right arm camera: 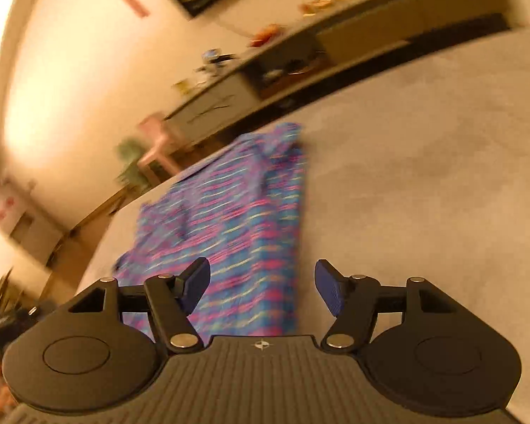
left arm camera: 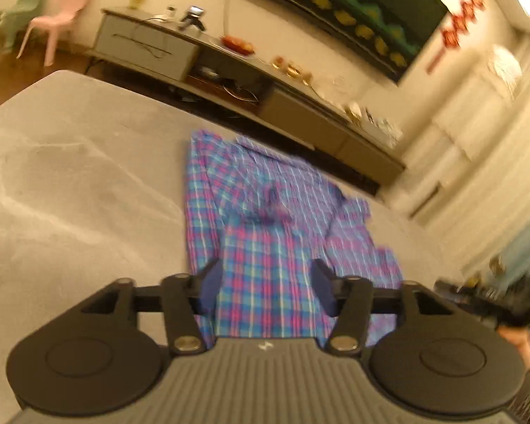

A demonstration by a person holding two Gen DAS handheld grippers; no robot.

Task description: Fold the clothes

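A blue, pink and purple plaid shirt [left arm camera: 265,219] lies on the grey bed [left arm camera: 70,183], folded into a long strip with a sleeve bunched on its right side. My left gripper [left arm camera: 266,282] is open and empty, above the shirt's near end. The right gripper [left arm camera: 491,300] shows blurred at the right edge of the left wrist view. In the right wrist view the shirt [right arm camera: 236,219] lies ahead and to the left on the bed [right arm camera: 424,176]. My right gripper [right arm camera: 261,282] is open and empty above the shirt's near right edge. Both views are motion-blurred.
A long low TV cabinet [left arm camera: 229,70] with dishes and small items stands beyond the bed's far edge, a dark screen [left arm camera: 353,3] above it. Pink [left arm camera: 60,17] and green chairs stand at the far left. Curtains [left arm camera: 477,148] hang on the right.
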